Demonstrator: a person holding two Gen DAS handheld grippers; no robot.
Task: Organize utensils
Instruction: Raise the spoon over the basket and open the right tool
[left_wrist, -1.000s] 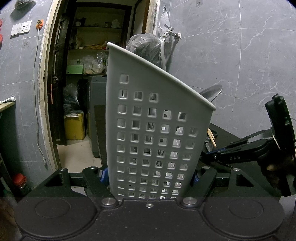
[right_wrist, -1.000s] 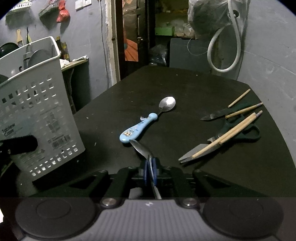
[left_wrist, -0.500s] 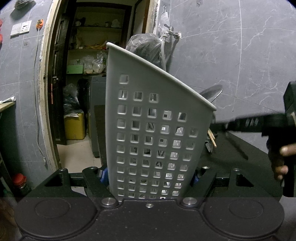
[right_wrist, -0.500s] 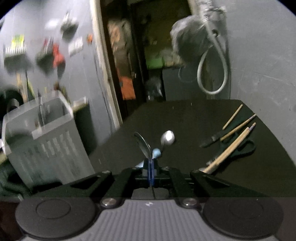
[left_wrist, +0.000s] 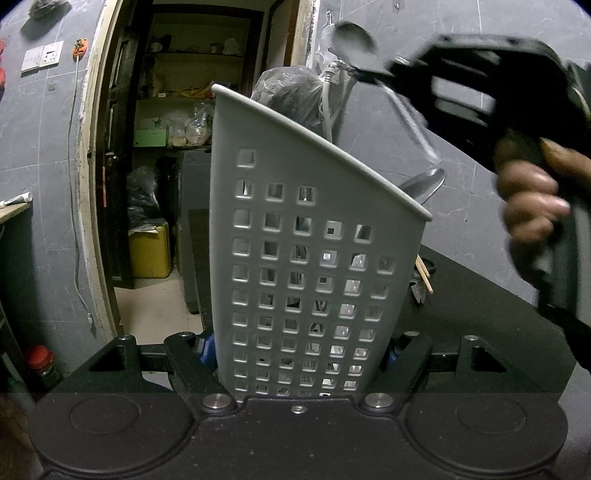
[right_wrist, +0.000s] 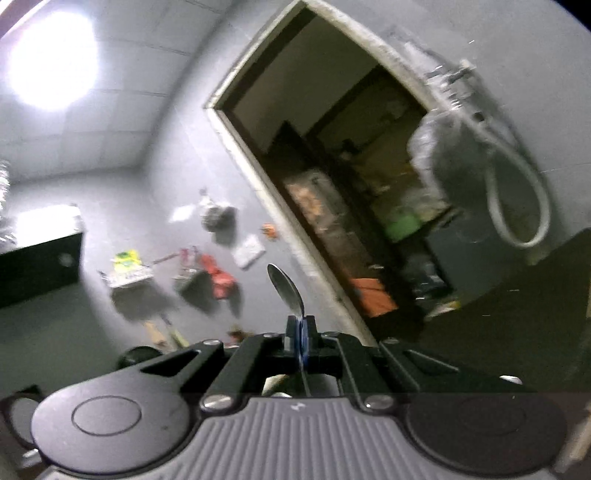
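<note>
Gripping the perforated grey utensil basket (left_wrist: 310, 266) by both side walls, the left gripper (left_wrist: 299, 354) holds it upright on the black desk (left_wrist: 480, 314); only this view shows it, with a spoon bowl (left_wrist: 424, 184) above its rim. The right gripper (right_wrist: 300, 332), raised and tilted, has its fingers (right_wrist: 291, 330) clamped on a metal spoon (right_wrist: 286, 286), bowl up.

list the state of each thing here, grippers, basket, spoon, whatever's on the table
left gripper: shut on the basket's sides, holding it
basket: upright on the table, utensils already inside
right gripper: shut on the spoon
spoon: lifted off the table, bowl end up, above the basket's rim
chopsticks: lying on the table behind the basket, mostly hidden
table: dark top, partly in view
</note>
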